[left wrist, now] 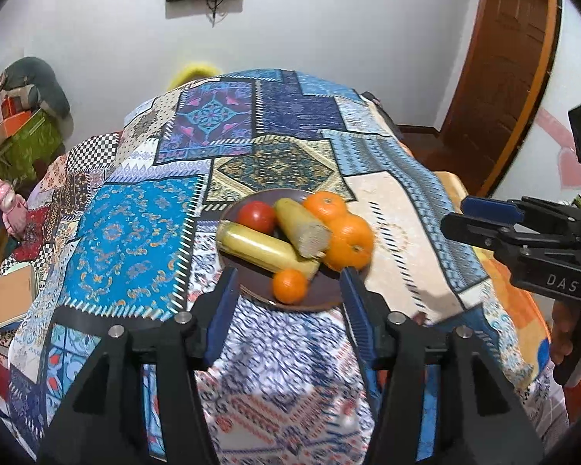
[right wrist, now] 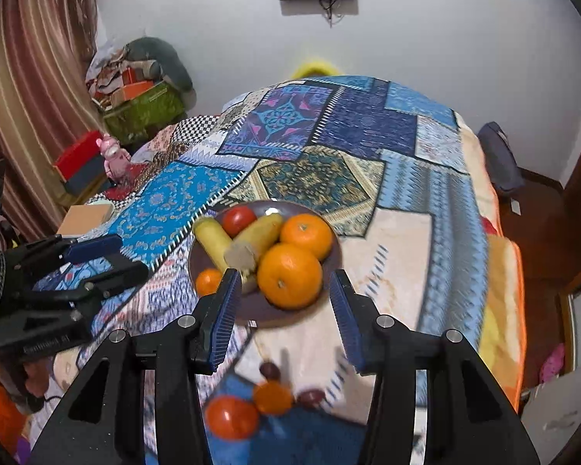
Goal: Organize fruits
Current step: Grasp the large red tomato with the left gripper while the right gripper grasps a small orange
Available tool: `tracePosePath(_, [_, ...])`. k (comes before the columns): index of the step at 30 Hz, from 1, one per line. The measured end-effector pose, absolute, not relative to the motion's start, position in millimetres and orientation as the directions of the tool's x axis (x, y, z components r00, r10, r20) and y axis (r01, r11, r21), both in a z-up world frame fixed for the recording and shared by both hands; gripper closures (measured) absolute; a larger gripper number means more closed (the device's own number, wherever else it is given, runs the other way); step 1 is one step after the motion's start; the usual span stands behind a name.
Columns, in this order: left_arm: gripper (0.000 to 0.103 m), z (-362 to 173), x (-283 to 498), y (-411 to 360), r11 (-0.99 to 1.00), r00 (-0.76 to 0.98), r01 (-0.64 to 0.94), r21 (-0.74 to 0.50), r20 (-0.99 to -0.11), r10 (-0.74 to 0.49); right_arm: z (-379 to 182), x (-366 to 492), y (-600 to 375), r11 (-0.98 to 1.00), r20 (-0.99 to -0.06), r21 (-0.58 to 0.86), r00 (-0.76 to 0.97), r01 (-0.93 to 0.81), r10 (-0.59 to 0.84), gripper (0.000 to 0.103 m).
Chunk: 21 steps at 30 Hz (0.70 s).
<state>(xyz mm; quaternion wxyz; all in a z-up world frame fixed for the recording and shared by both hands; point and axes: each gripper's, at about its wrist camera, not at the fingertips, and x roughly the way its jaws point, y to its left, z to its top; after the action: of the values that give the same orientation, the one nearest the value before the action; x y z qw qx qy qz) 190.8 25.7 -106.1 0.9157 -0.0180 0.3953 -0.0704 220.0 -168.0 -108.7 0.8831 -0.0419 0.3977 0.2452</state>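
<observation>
A dark brown plate sits on the patchwork bedspread. It holds a red tomato, two yellow-green squashes, two large oranges and a small tangerine. My left gripper is open and empty, just in front of the plate. My right gripper is open and empty above the plate's near edge. Loose fruit lies nearer me in the right wrist view: a red tomato, a tangerine and two small dark fruits.
The patchwork bedspread covers a bed. A box and a pink toy lie at the left edge. Boxes and clutter stand by the far left wall. A wooden door is at right.
</observation>
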Motion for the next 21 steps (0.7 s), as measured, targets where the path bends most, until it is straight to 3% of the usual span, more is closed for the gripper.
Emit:
tracePosePath(5, [0.040,-111.9,168.5,2.8,0.987,0.662,0.134,-0.086,-0.733,-0.154,-119.8,197.7,-191.5,0.881,-0.724,0.132,0.563,-0.453,0.398,0.058])
tracePosePath(21, [0.039,-179.9,151.3,-61.4,0.974,0.512,0.181,-0.137,-0.833,-0.213,-170.7,152.9,-225.0,0.886,-0.760,0.179,0.512,-0.428,0.401,0.055])
